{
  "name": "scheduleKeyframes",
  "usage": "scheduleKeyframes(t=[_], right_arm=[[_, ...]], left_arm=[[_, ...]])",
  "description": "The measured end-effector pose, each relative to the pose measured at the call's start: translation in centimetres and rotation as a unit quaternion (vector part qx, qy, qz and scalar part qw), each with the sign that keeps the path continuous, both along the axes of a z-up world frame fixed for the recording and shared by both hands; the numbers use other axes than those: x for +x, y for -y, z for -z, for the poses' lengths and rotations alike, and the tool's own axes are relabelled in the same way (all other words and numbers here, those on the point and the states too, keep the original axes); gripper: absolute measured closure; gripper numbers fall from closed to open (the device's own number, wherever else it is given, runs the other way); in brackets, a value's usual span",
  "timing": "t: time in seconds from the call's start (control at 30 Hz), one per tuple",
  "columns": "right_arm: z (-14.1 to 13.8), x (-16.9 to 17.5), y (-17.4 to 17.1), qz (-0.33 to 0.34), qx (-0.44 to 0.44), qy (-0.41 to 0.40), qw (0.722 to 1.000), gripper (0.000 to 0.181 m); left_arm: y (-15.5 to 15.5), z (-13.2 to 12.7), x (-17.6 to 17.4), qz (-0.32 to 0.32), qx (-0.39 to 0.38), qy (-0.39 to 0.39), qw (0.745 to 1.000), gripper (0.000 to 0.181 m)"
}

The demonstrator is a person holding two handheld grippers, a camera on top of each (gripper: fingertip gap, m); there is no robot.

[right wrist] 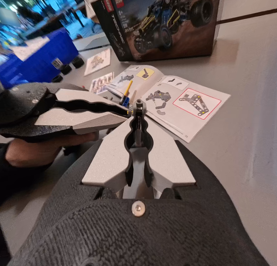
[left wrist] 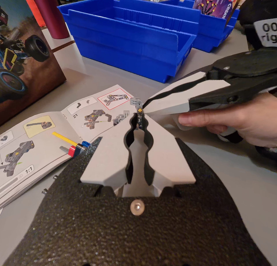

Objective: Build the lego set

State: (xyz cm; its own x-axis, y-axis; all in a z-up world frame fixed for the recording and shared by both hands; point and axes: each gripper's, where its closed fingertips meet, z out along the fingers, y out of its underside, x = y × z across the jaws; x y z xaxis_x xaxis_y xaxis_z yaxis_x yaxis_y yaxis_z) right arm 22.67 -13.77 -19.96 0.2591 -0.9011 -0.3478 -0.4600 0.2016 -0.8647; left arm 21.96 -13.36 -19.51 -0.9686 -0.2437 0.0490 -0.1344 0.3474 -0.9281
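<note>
Between both claws, a dark yellow-pinned beam (left wrist: 139, 116) meets a spring-wound shock absorber (right wrist: 138, 119).

Left gripper (left wrist: 138, 121) and right gripper (right wrist: 138, 116) meet tip to tip (both clamped, hand-held).

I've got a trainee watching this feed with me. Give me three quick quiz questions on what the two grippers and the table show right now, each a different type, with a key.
1. True or false: the left gripper is shut on a dark beam with a yellow cross.
2. Multiple choice: the part with the spring sits between the fingers of
A. the left gripper
B. the right gripper
C. neither
3. Fill in: the yellow rod lies on the open ______.

Key: 1 true; 2 B; 3 booklet. Both grippers meet tip to tip above the booklet, with the blue bins behind.
</note>
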Motion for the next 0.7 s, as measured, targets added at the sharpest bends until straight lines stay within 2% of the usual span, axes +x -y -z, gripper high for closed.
scheduleKeyframes(t=[0.07,0.2,0.3,0.43,0.6,0.7], right_arm=[[-0.2,-0.2,-0.2,-0.008,0.042,-0.002,0.999,0.177],[0.5,-0.7,-0.2,-0.021,0.060,-0.029,0.998,0.178],[0.6,-1.0,-0.5,-0.041,0.128,-0.045,0.990,0.177],[1.3,-1.5,0.0,-0.050,0.124,-0.068,0.989,0.177],[0.5,-2.3,0.6,-0.086,0.199,-0.063,0.974,0.177],[0.0,-2.9,0.2,-0.116,0.215,-0.055,0.968,0.177]], left_arm=[[0.0,0.0,-0.2,0.003,0.006,0.028,1.000,0.177],[0.0,0.9,-0.2,0.007,0.049,0.087,0.995,0.176],[0.2,1.6,-0.3,0.019,0.076,0.104,0.992,0.172],[0.7,2.4,-0.8,0.060,0.093,0.088,0.990,0.171],[1.2,1.3,-1.7,0.137,0.049,0.078,0.986,0.174],[1.4,1.2,-2.1,0.171,0.042,0.036,0.984,0.171]])
